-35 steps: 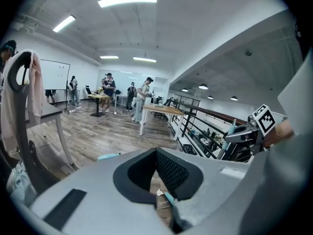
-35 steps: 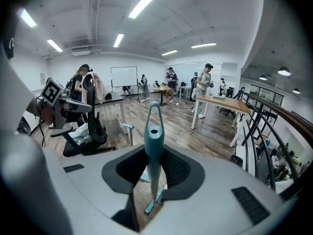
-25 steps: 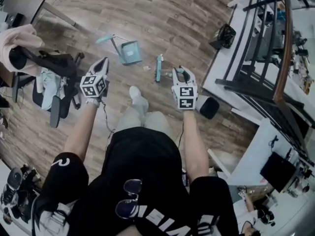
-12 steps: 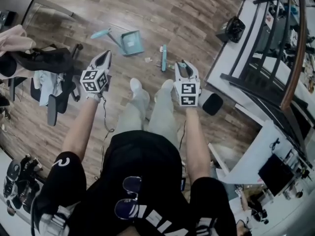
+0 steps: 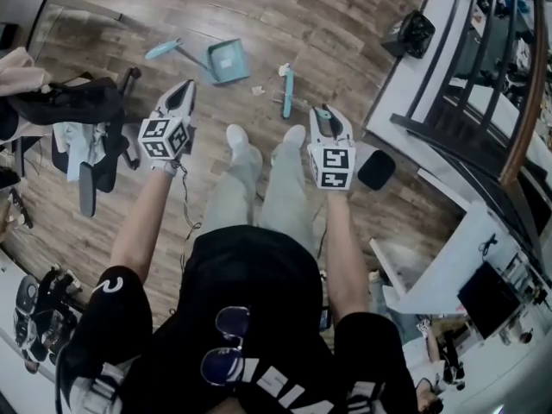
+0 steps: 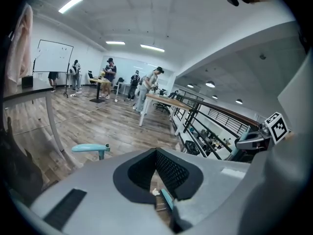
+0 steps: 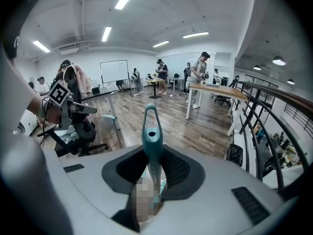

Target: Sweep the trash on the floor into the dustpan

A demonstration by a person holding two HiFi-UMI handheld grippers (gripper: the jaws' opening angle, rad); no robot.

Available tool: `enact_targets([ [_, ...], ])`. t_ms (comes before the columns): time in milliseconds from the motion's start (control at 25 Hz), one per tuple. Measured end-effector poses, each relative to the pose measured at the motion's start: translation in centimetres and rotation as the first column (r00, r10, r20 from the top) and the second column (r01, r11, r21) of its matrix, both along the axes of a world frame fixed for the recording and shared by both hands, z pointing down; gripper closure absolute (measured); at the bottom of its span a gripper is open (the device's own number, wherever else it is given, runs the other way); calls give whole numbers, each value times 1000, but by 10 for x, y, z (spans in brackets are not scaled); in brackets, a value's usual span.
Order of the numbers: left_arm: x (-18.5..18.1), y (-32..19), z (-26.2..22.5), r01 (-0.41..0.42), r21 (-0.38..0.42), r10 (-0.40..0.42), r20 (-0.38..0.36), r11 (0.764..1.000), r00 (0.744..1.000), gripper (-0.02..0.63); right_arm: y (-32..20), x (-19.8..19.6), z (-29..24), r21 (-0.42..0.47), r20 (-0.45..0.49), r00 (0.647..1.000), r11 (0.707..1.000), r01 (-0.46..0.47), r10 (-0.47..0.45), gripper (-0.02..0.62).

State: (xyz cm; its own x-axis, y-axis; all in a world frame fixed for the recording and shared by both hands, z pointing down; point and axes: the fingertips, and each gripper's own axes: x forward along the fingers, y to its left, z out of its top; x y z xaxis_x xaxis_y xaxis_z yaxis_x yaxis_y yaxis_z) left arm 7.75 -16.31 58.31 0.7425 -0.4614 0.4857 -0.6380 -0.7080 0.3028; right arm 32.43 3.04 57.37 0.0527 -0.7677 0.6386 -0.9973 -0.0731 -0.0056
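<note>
We stand on a wide brown wooden floor (image 5: 345, 24), and our things lie in front of our feet. The square teal plastic dustpan (image 5: 227, 61) lies on the floor with its long handle pointing left, and nobody holds it. Our right gripper (image 5: 324, 115) has its two fingers closed around the thin handle of the small teal broom (image 5: 287, 93). The brush end is down near the floor, just right of the dustpan. Our left gripper (image 5: 184, 91) has its fingers squeezed fully together with nothing in them, and it hangs near the dustpan. A few small pale bits of trash (image 5: 256, 90) lie between the dustpan and the broom. We think the loose dustpan could slide away when the broom pushes trash at it. A hard push could also send the light bits flying past it. The handle is thin, so the broom could twist in the fingers. We cannot tell if the brush touches the floor. The bits are too small to say what they are. A blurry patch covers the handle low down between the right fingers.
</note>
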Motion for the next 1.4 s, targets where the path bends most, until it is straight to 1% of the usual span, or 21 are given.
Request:
enact_targets([
  [200, 1, 5, 5, 15, 2, -15, 6, 1000, 1000, 607, -5, -18, 2, 12, 21, 999, 999, 37, -38, 508],
  [440, -9, 16, 8, 62, -3, -62, 3, 998, 998, 607, -7, -54, 6, 18, 59, 988, 989, 144, -145, 509],
  [600, -21, 24, 15, 92, -13, -92, 8, 996, 996, 607, -8, -77, 26, -8, 73, 970, 972, 234, -233, 509],
  [800, -35, 32, 25, 123, -18, -123, 19, 992, 992, 607, -9, -94, 72, -73, 88, 943, 942, 327, -320, 509],
  [960, -38, 36, 30, 136, -19, -136, 26, 990, 990, 607, -10, -92, 98, -127, 38, 915, 907, 402, -401, 509],
  [1080, -37, 37, 31, 141, -19, -140, 26, 990, 990, 607, -18, -83, 101, -137, -22, 892, 885, 444, -451, 509],
  [1240, -30, 41, 30, 140, -17, -140, 22, 990, 990, 607, -25, -62, 97, -145, -75, 881, 879, 454, -468, 509],
  [1400, -24, 42, 28, 136, -12, -136, 20, 991, 990, 607, -29, -41, 96, -161, -109, 886, 887, 432, -451, 509],
])
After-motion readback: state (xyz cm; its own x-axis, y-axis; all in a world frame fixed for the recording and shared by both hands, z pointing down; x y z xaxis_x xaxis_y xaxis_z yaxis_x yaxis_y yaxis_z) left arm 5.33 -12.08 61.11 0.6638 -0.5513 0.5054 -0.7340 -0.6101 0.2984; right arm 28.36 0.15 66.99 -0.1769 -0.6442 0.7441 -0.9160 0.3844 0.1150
